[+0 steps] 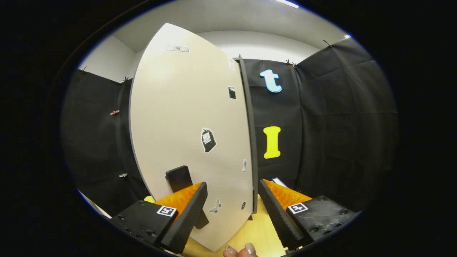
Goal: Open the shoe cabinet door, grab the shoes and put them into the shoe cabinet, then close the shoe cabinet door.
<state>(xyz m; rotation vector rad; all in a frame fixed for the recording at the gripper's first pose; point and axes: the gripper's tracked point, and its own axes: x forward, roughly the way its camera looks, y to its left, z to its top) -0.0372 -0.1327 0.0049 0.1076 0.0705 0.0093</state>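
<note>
Directly ahead, cabinet door (185, 125) stands between spread gripper (232, 189) fingers.

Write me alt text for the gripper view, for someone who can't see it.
The open gripper faces a pale shoe cabinet door that stands upright just ahead, its dark edge running between the two fingers. A black handle sits low on the door beside one finger, stickers dot the panel, and a person's fingertips show below over the wooden floor.
</note>
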